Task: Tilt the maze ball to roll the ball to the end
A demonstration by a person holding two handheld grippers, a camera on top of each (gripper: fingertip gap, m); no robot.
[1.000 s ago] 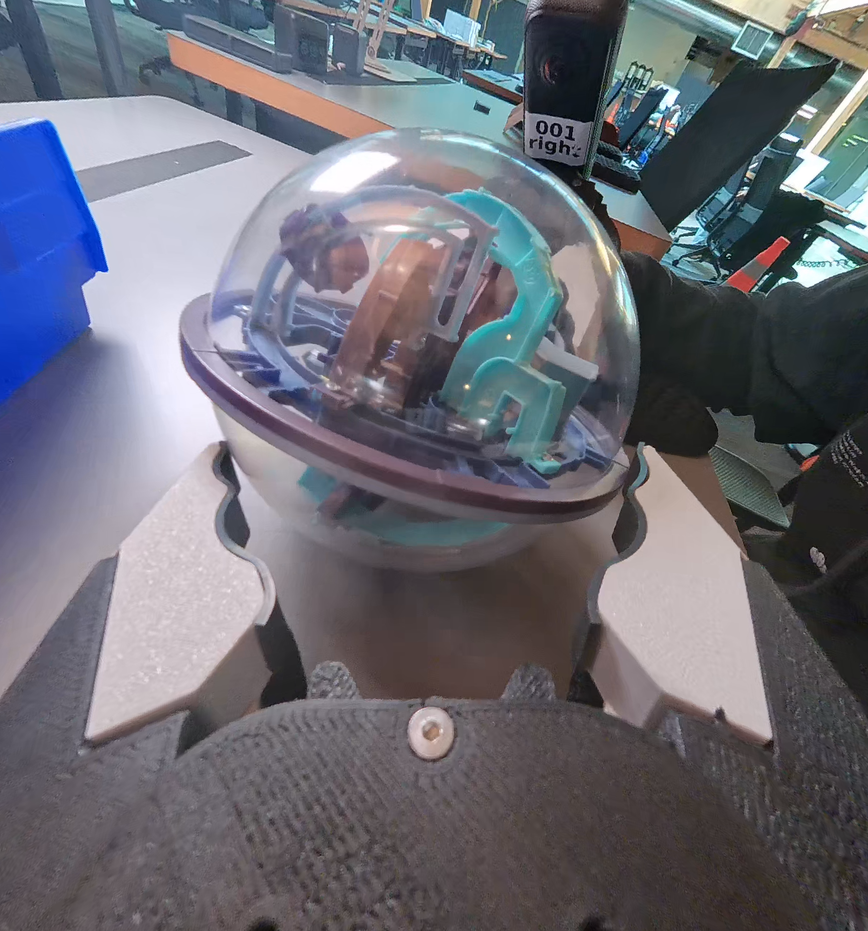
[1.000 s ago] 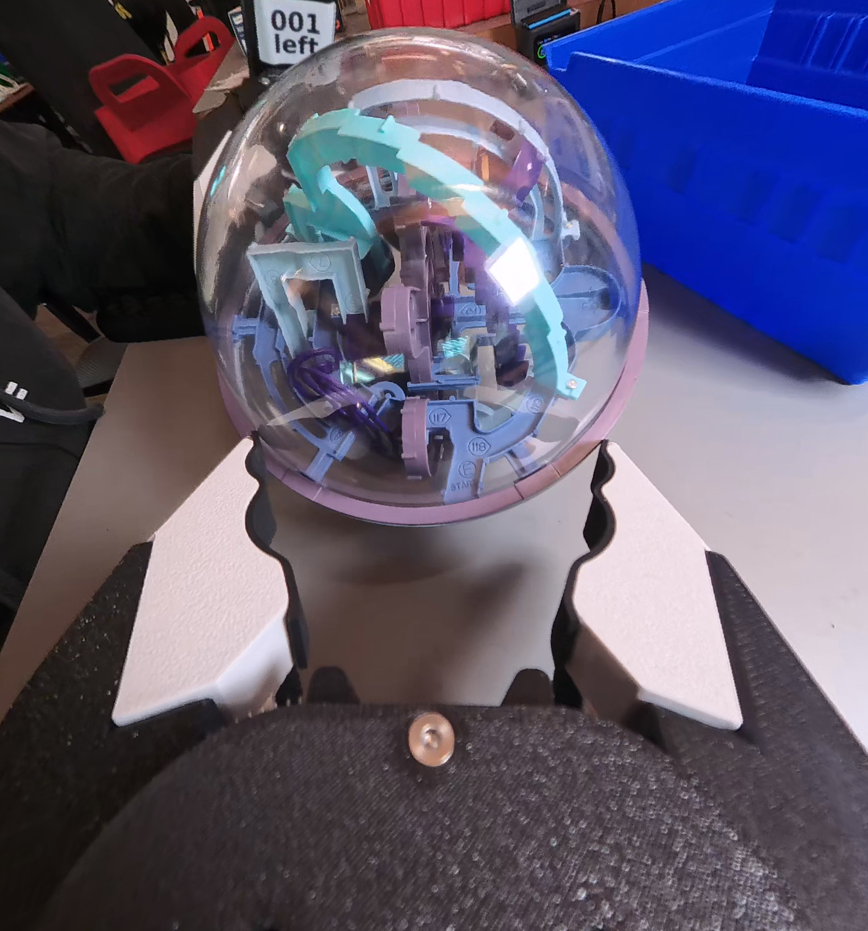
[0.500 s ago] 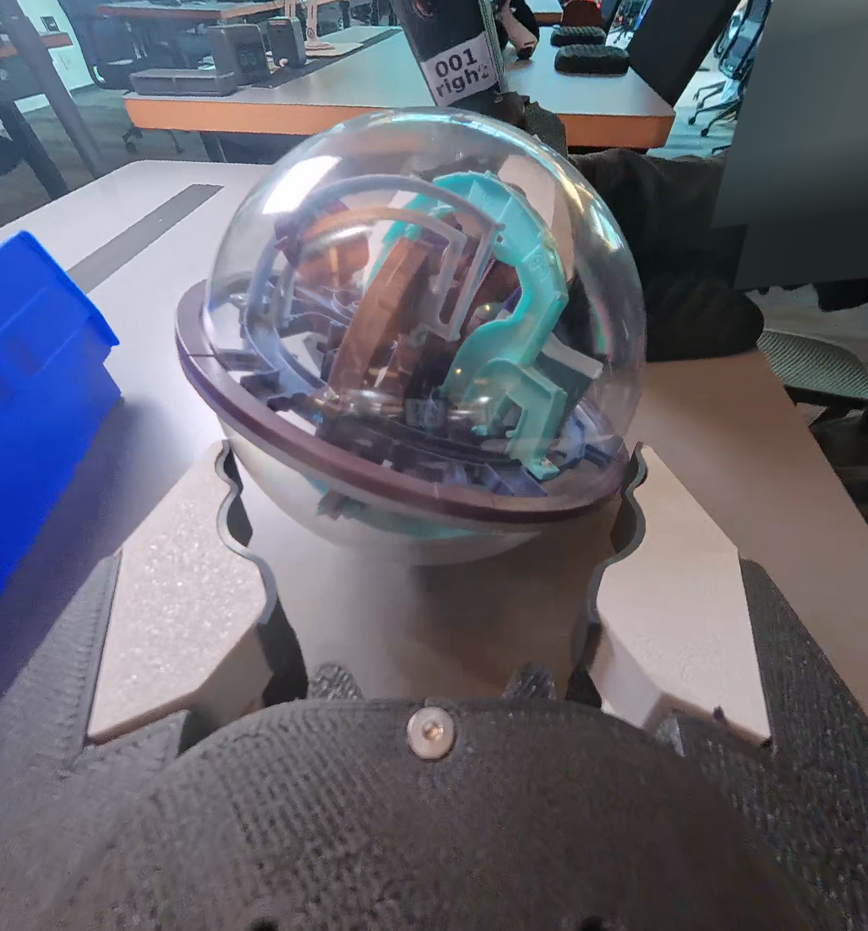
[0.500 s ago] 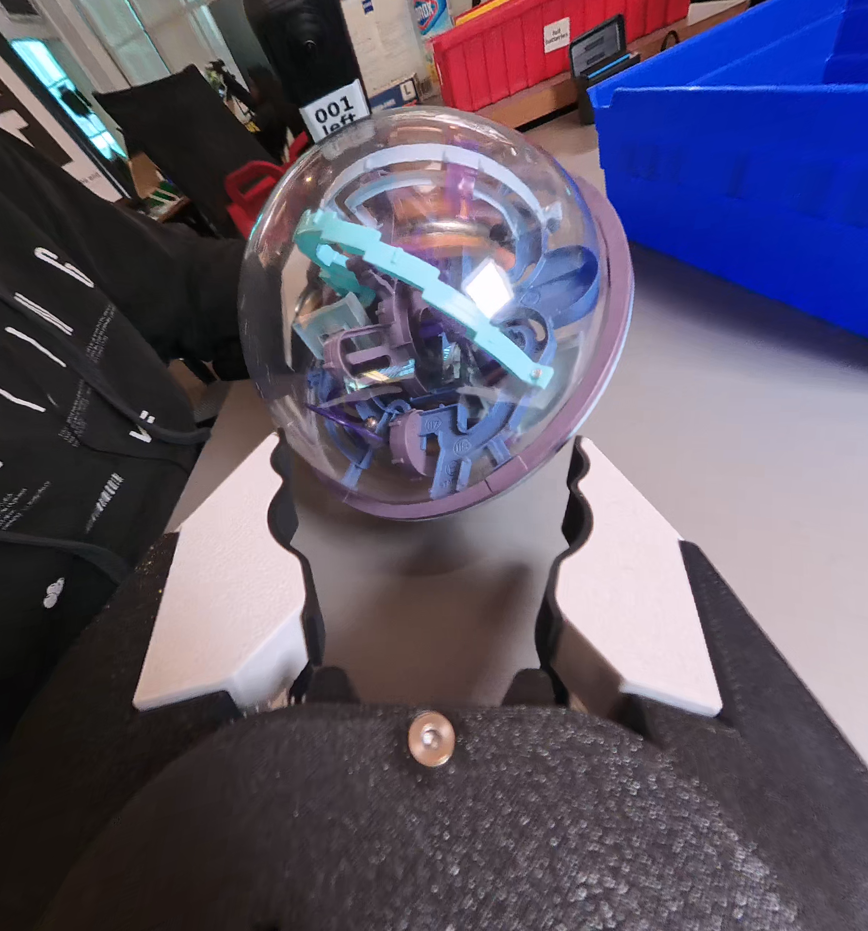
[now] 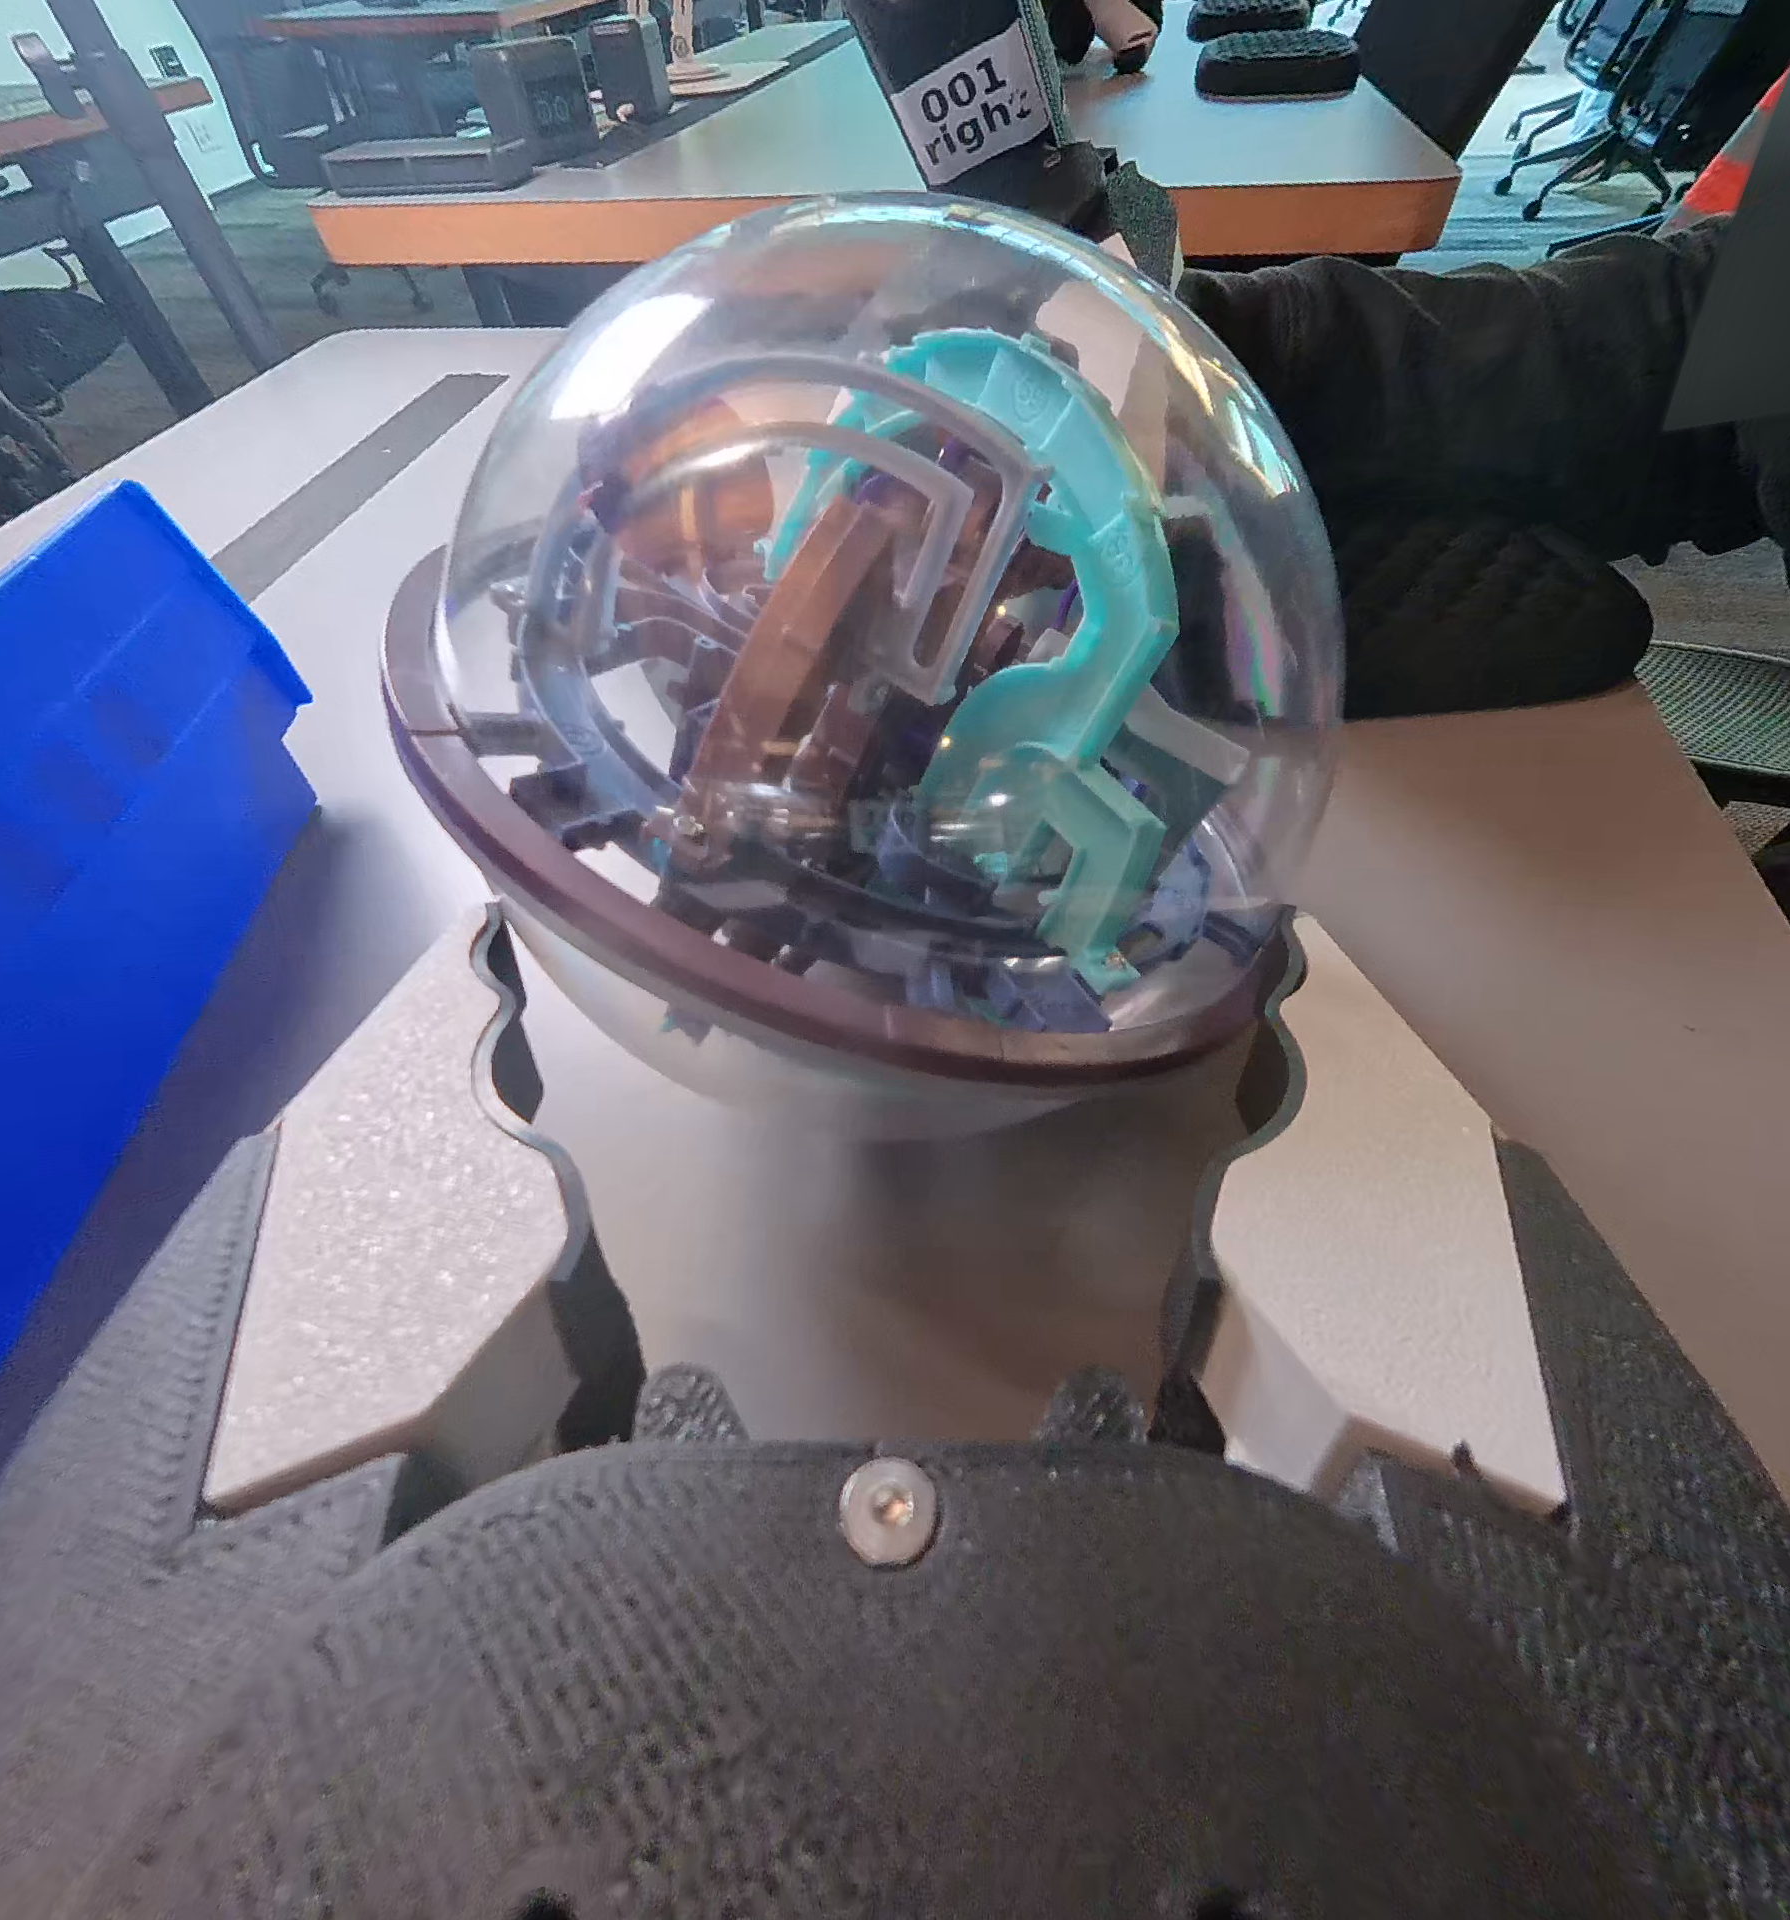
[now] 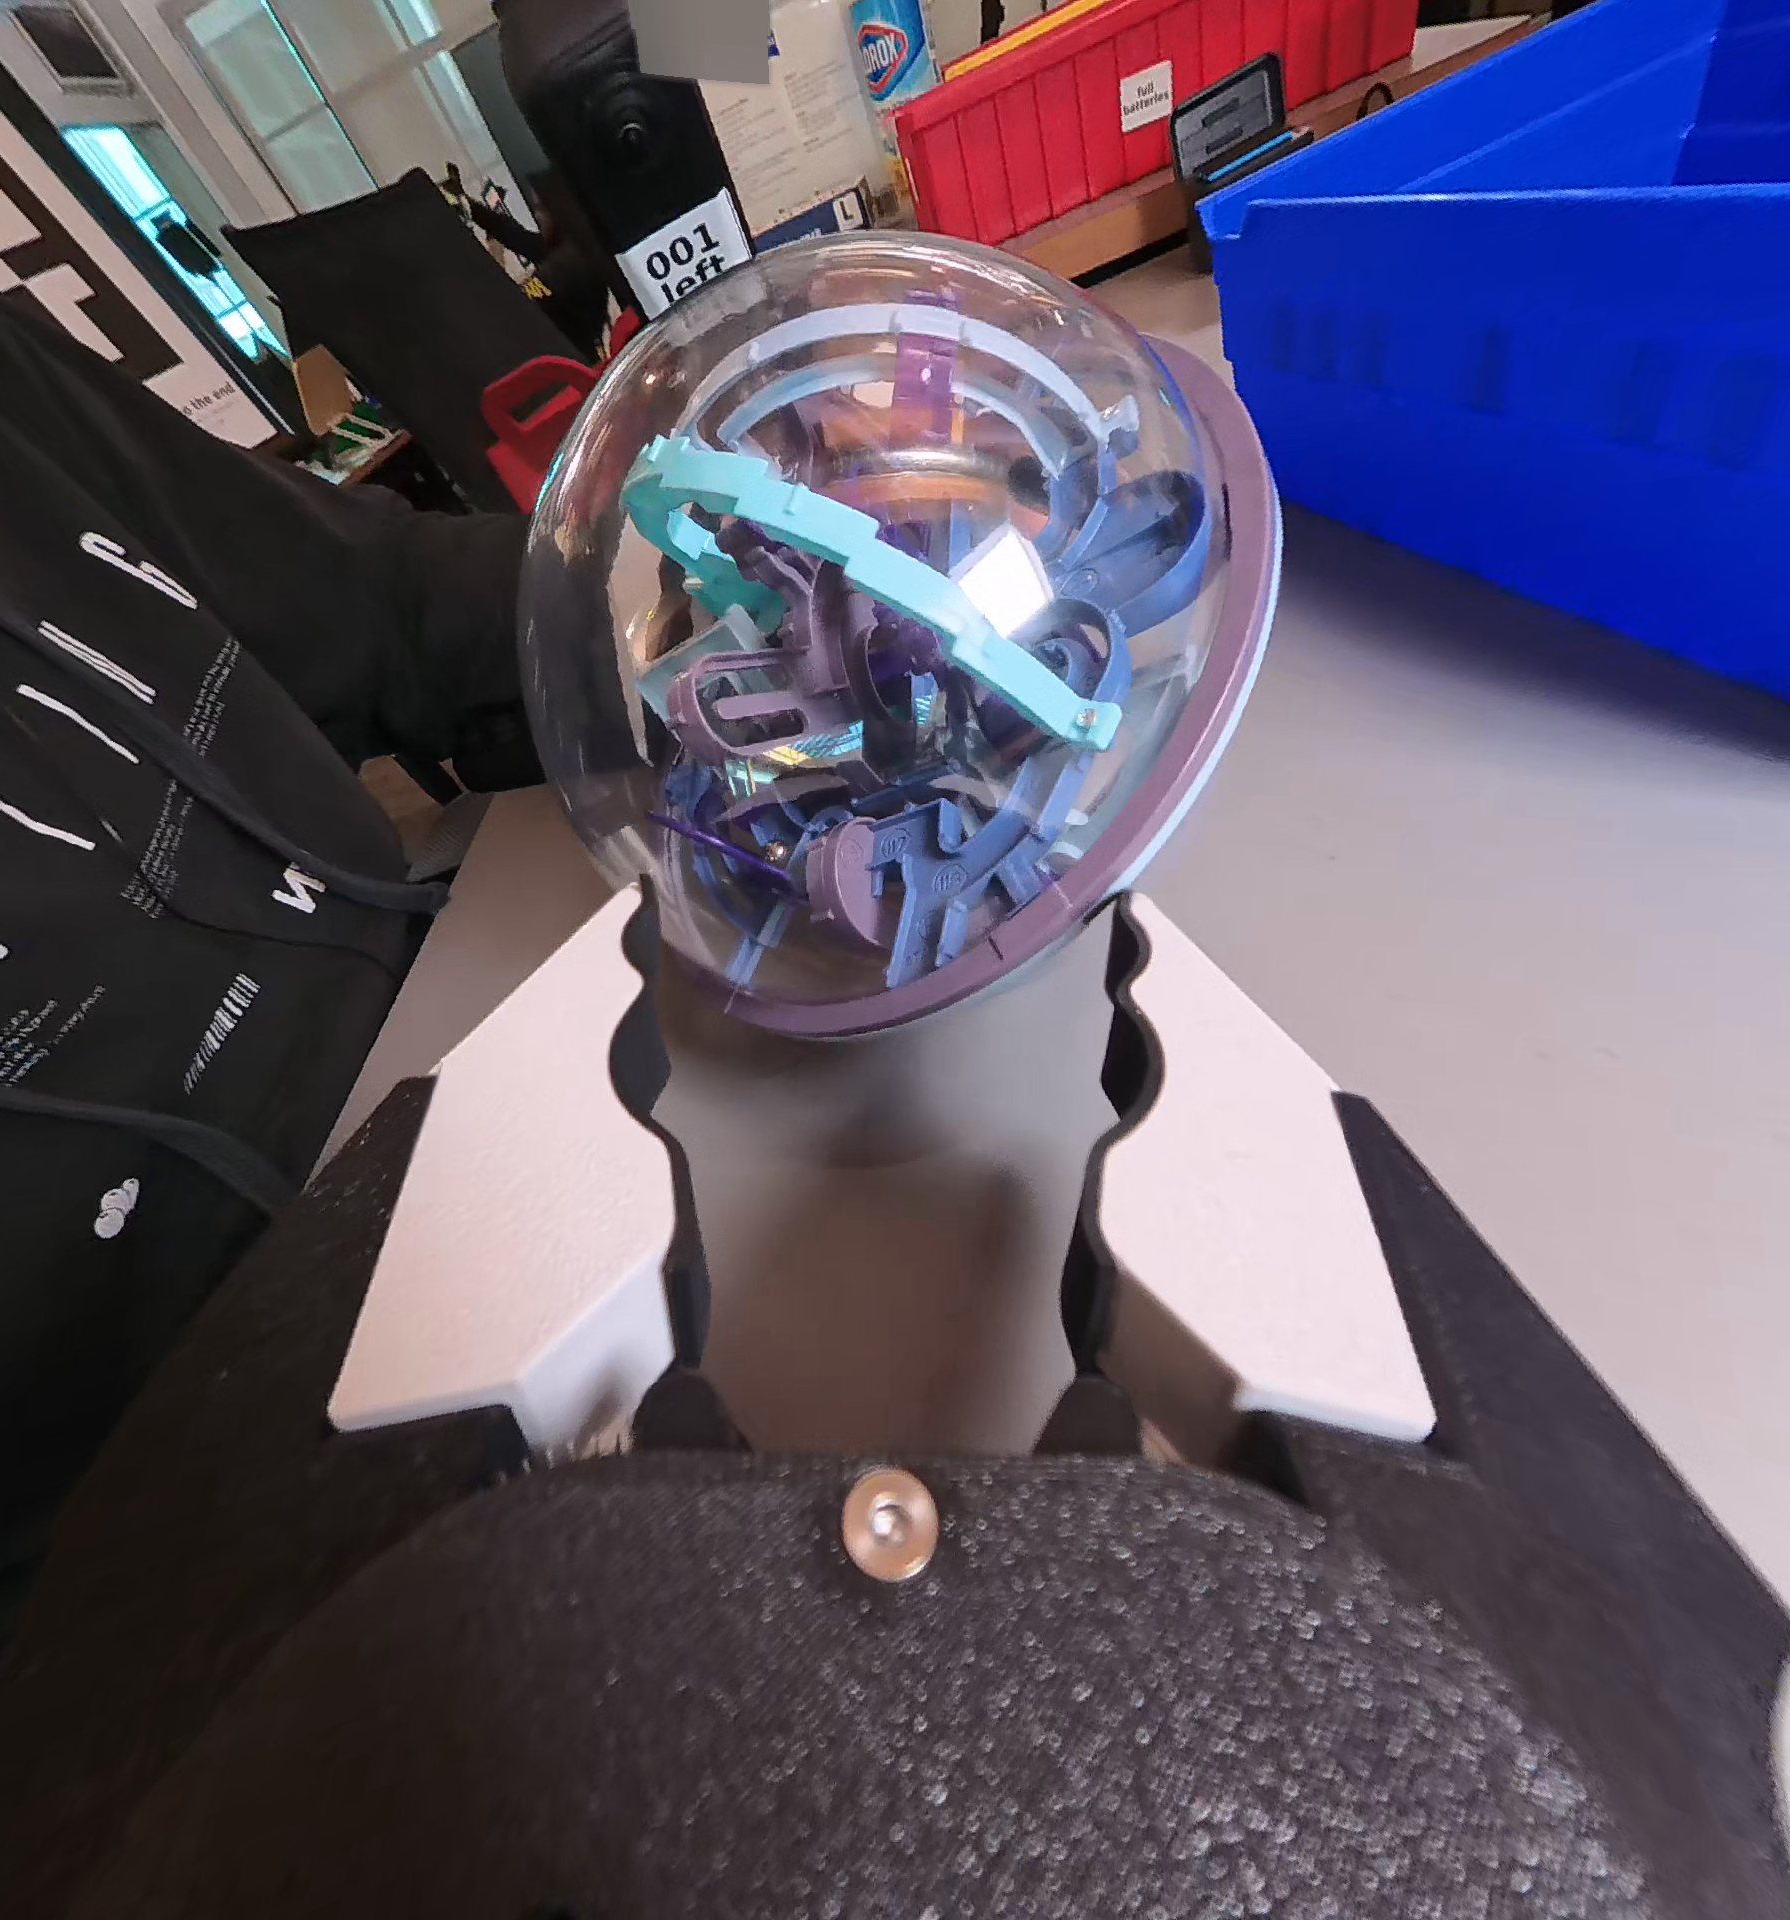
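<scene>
Because the clear plastic maze ball with its purple equator rim and teal, blue and brown tracks (image 5: 870, 644) is smooth and round, a slip is judged the main risk. In the left wrist view the ball is seen tilted, its rim low on the right and high on the left, just above or on the pale grey table (image 5: 1493, 935); which of the two cannot be told. The left gripper (image 5: 886, 945) is clamped on its lower half, only the white fingertips (image 5: 423, 1039) appearing to press on it. With so shallow a hold, the ball could be squeezed out forwards if the tilt is steepened. Room is limited on the left by the blue plastic bin (image 5: 91, 779). Far right, it is limited by a black-gloved hand (image 5: 1473, 582).

In the right wrist view the right gripper (image 6: 880, 925) is closed on the ball from the opposite side. Its tips appear to touch the clear dome on the left and the rim on the right. A small silvery bead (image 6: 775, 852) is seen low inside, near a purple track. It could be thrown off its track by a sudden or uneven twist between the two grips. The table edge (image 6: 517, 831) lies close on the left beside a black garment (image 6: 91, 831). Open table is left to the right, before the bin.
</scene>
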